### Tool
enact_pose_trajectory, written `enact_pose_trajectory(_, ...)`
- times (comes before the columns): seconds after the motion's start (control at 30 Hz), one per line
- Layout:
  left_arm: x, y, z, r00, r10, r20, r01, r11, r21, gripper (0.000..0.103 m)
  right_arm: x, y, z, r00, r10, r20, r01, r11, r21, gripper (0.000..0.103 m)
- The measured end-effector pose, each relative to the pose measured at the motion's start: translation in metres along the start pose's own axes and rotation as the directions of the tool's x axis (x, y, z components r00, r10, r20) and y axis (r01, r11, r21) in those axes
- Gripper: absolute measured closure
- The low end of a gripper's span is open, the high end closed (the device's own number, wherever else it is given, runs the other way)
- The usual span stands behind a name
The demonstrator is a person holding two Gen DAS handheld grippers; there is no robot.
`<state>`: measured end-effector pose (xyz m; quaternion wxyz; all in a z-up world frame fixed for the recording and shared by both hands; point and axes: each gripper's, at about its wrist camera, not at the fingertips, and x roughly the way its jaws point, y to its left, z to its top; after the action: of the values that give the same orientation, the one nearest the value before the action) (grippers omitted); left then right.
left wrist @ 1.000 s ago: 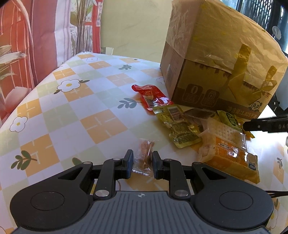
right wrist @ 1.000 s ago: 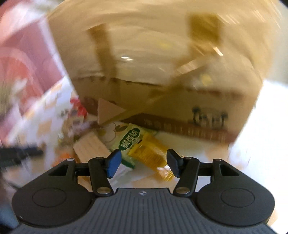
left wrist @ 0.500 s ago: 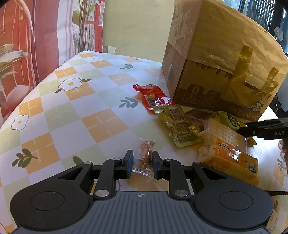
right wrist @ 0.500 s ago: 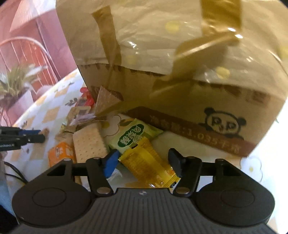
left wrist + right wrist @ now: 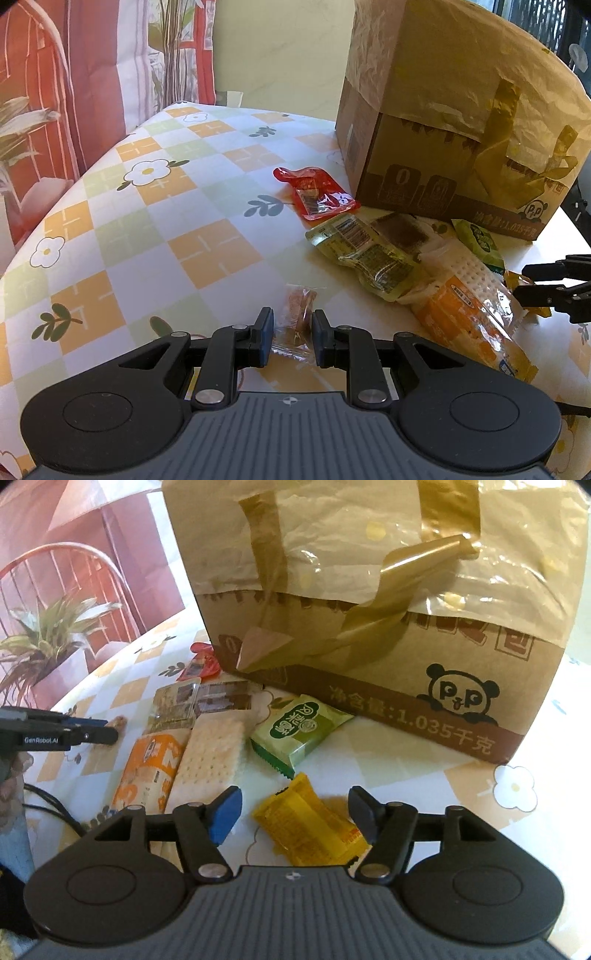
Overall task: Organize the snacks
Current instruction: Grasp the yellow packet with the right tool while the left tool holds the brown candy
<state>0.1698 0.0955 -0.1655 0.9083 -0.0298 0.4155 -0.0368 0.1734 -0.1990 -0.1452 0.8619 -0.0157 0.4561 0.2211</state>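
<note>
One clear-wrapped snack [image 5: 295,317] is clamped in the left gripper [image 5: 292,334]; right gripper [image 5: 293,814], jaws just widening, straddles a yellow packet [image 5: 310,821], others loose at the box's [image 5: 369,590] six o'clock.

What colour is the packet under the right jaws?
Yellow packet, with a bit of red; clearest in the right wrist view.

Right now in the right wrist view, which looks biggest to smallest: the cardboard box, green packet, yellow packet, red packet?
1. Brown cardboard box.
2 and 3. Green foil packet and yellow foil packet look alike; the yellow is nearer, so unsure.
4. Red plastic packet, farthest and partly hidden.
</note>
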Motion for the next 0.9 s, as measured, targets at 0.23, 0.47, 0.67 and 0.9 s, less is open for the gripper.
enact_pose_trajectory(0.23, -0.001, -0.007, -0.001, 1.000, 0.018, -0.004, -0.018, 1.000, 0.014, 0.080, -0.007, 0.010, -0.006, 0.999, -0.051, -0.016, 0.047, 0.983, -0.179, 0.036)
enact_pose_trajectory(0.47, -0.001, -0.007, -0.002, 1.000, 0.020, -0.006, -0.020, 1.000, 0.019, 0.080, -0.002, 0.008, -0.009, 0.998, -0.058, 0.017, 0.060, 0.982, -0.181, 0.048)
enact_pose_trajectory(0.67, -0.003, -0.007, -0.003, 1.000, -0.005, -0.011, 0.005, 1.000, 0.006, 0.080, -0.005, 0.011, -0.009, 0.997, -0.066, 0.035, 0.071, 0.986, -0.149, 0.068)
enact_pose_trajectory(0.9, -0.012, -0.014, 0.004, 0.999, -0.036, 0.020, 0.036, 0.999, 0.008, 0.080, -0.036, 0.007, -0.008, 0.982, -0.086, 0.170, 0.088, 0.996, -0.003, 0.068)
